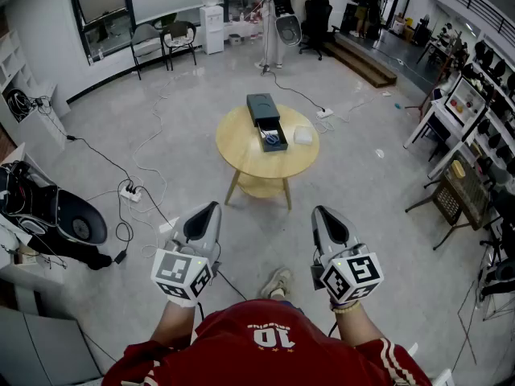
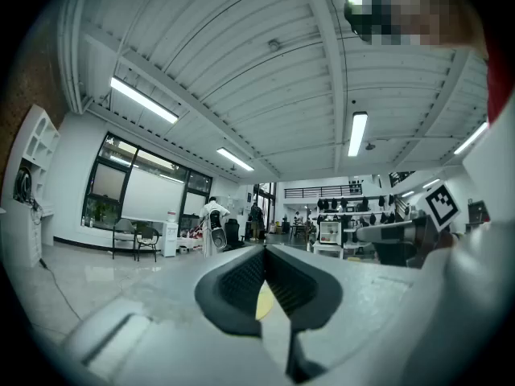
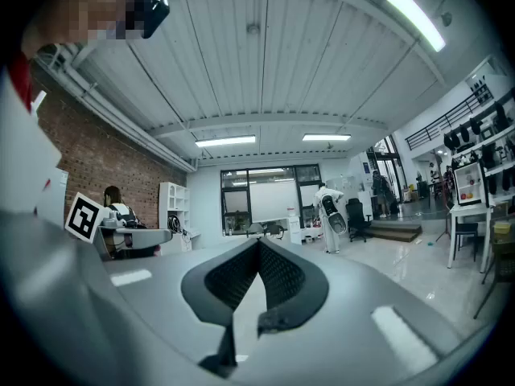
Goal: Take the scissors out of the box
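- Scissors: in open box on round table, well apart from ur grippers.
- Ur left gripper & right gripper: jaws together, nothing between.

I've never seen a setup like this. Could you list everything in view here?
Round light-wood table: one, pale yellow, middle of the floor ahead.
Dark grey box: one, on the table, drawer pulled open.
Scissors: one pair, bluish, in the open drawer; too small for detail.
Small white object: one, on the table, right of the box.
White power strip: one, on the floor at left, with black cables.
Black chairs: two, by the far window.
White water dispenser: one, beside the chairs.
Person in white: one, far end.
Left gripper: one, grey, jaws shut, empty, lower left.
Right gripper: one, grey, jaws shut, empty, lower right.
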{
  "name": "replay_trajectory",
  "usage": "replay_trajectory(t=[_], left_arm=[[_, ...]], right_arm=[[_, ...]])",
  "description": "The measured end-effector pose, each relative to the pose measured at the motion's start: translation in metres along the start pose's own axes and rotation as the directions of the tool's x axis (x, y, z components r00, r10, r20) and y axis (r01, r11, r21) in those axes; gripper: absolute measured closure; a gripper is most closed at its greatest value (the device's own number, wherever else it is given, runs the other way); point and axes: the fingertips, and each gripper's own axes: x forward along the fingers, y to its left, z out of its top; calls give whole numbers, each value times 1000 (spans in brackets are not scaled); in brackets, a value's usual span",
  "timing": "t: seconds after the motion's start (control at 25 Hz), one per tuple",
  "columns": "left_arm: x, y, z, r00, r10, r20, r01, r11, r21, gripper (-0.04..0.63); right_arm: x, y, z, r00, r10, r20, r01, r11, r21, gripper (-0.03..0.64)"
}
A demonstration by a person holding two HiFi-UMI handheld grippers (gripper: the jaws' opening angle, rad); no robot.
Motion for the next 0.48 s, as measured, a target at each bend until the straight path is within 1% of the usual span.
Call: replay_trajectory(t=[0.24,0.48], left_arm=[[-2,3,1,1000,16,11,-16,1000,4,592],[0,2,3,999,20,28,-21,1000,17,593]], right_arm=[[-4,-2,6,999,-24,32,25,999,-25,615],[-5,-7,4,998,-36,44,37,999,-22,615]])
